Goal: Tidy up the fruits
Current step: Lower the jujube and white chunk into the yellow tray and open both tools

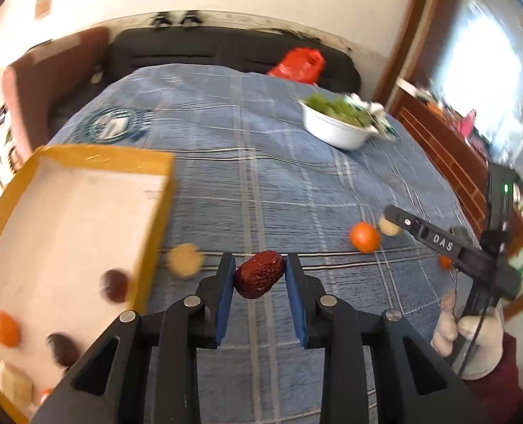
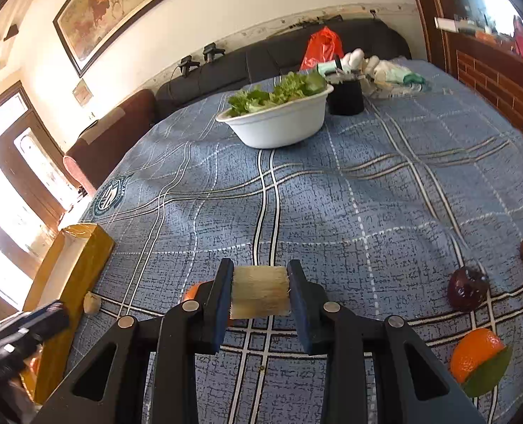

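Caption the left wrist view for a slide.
Left claw shut on a date, beside the tray.

a home living room: a black sofa [image 2: 279,54] runs along a white wall under a large framed painting [image 2: 120,3], wood-framed glass doors [image 2: 10,183] let in daylight, and a tabletop under a blue plaid cloth [image 2: 332,194] carries a white bowl of leafy greens [image 2: 279,120] and a red plastic bag [image 2: 323,47].

Table [image 2: 367,194]: blue cloth, bowl [image 2: 279,120], tray [image 1: 84,183], oranges [image 2: 477,353]
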{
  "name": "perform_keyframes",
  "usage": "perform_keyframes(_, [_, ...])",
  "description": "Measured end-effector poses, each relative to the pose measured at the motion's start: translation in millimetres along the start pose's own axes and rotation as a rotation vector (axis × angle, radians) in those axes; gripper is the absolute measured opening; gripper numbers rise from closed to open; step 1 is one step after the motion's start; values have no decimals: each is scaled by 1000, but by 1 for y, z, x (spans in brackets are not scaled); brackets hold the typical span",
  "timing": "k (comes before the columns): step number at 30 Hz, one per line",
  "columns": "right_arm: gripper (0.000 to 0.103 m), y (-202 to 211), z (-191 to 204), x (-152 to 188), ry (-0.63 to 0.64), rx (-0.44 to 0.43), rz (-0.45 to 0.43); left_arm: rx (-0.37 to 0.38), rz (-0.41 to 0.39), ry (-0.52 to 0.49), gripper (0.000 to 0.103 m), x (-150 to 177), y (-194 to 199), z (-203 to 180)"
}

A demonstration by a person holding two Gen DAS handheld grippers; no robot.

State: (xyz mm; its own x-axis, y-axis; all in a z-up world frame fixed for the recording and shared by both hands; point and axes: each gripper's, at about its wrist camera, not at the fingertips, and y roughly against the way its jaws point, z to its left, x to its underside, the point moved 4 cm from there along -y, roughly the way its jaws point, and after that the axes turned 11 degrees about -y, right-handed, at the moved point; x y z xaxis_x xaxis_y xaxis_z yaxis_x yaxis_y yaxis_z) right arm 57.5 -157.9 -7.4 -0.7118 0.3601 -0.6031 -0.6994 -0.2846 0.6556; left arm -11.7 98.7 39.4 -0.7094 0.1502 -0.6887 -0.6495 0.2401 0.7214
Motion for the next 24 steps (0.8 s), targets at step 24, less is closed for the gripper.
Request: perform_keyframes(24, [35, -10, 256, 136, 291, -337, 370, -231, -69, 432, 28, 99, 88, 204])
